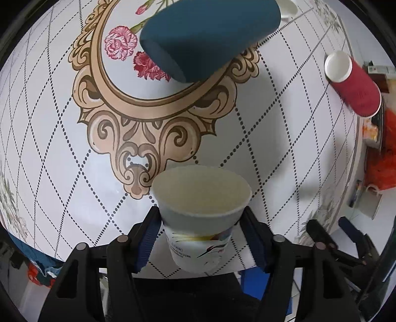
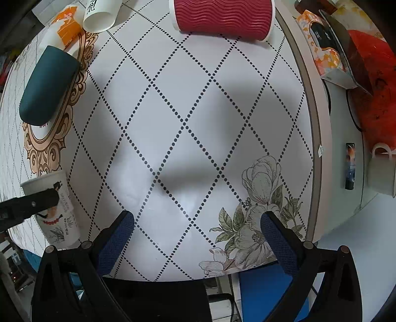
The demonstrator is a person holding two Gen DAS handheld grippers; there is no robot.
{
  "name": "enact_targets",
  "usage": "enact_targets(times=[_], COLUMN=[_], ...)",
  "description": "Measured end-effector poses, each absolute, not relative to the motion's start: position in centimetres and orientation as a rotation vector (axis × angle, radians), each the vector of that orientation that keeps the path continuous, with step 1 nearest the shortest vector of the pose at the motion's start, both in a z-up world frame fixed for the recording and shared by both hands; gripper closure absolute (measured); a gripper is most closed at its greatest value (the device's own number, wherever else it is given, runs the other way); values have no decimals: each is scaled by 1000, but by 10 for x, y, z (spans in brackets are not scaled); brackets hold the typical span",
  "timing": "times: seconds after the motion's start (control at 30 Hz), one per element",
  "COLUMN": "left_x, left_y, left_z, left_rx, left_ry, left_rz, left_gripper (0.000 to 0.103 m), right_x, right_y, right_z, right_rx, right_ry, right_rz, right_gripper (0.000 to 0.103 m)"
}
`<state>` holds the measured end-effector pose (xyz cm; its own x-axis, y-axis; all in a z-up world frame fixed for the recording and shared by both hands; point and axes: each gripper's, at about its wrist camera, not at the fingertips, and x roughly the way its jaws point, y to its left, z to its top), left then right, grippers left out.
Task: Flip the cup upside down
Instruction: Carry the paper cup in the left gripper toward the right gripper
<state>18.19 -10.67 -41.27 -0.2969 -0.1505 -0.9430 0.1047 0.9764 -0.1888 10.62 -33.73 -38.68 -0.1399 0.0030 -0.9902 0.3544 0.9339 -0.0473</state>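
- Left wrist view: the left tongs (image 1: 201,237) were closed on a white printed cup (image 1: 200,218), one blue pad against each side of its wall.
- The cup was held above the worktop (image 1: 61,173), near its front edge, mouth facing up and away from the camera, its base towards the camera.
- A teal case (image 1: 210,37) lay on the gold oval frame and pink flowers printed on the worktop, well beyond the cup.
- A red cup (image 1: 354,84) lay on its side by the right edge, white inside showing.
- Right wrist view: the right tongs (image 2: 198,237) were wide open and held nothing, over bare diamond-patterned worktop (image 2: 198,111) beside a printed grey flower.
- The white cup (image 2: 55,210) showed at far left with a dark finger (image 2: 32,203) of the left tongs across it.
- The teal case (image 2: 47,86) lay at upper left, and the red cup (image 2: 222,18) on its side at the top.
- A second white cup (image 2: 101,14) lay at the top left, next to an orange-and-white pack (image 2: 65,27).
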Motion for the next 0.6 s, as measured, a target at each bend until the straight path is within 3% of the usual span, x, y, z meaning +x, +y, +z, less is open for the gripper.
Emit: enact_targets(times=[0.3, 0.43, 0.6], left_x=[178, 179, 177], left_y=[-117, -108, -100], left_z=[-419, -417, -406], left_rx=[41, 41, 35], left_ry=[1832, 1829, 1800], left_rz=[-268, -271, -273], left_gripper=[37, 18, 17], right_x=[118, 115, 109], right_y=[-327, -316, -306], right_z=[-400, -403, -399], right_rx=[266, 254, 272], right_ry=[1699, 1697, 1683], right_rz=[-331, -329, -330], right_gripper=[0, 0, 0])
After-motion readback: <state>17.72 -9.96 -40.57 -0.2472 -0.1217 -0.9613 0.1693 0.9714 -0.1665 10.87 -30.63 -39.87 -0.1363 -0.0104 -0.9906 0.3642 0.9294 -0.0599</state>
